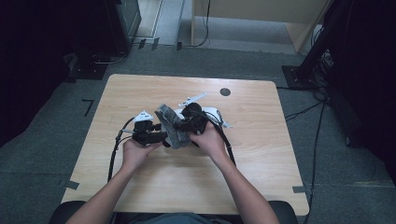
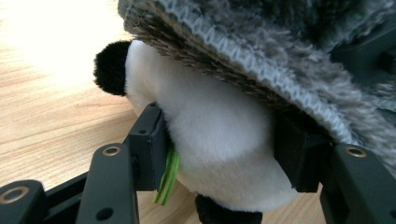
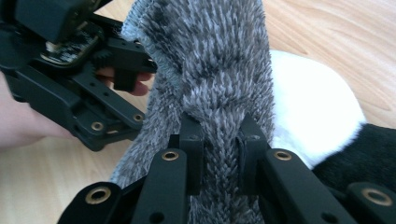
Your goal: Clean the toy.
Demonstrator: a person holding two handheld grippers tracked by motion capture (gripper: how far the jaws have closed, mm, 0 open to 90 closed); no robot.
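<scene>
While the left gripper (image 2: 224, 154) clamps the white-and-black plush toy (image 2: 210, 130), the grey fuzzy cloth (image 3: 210, 70), pinched in the right gripper (image 3: 219, 158), drapes over it at the frame's centre.

The light wooden rectangular surface (image 1: 261, 186) with rounded corners stands on grey carpeted floor (image 1: 42, 154). A small dark round disc (image 1: 225, 92) sits near the surface's far edge. Beyond that edge stands pale wooden furniture (image 1: 261, 11); a black stand (image 1: 317, 51) is to the surface's far right, dark equipment (image 1: 119, 23) to its far left. Black cables (image 1: 317, 135) cross the floor right of the surface. Lighting is dim.
</scene>
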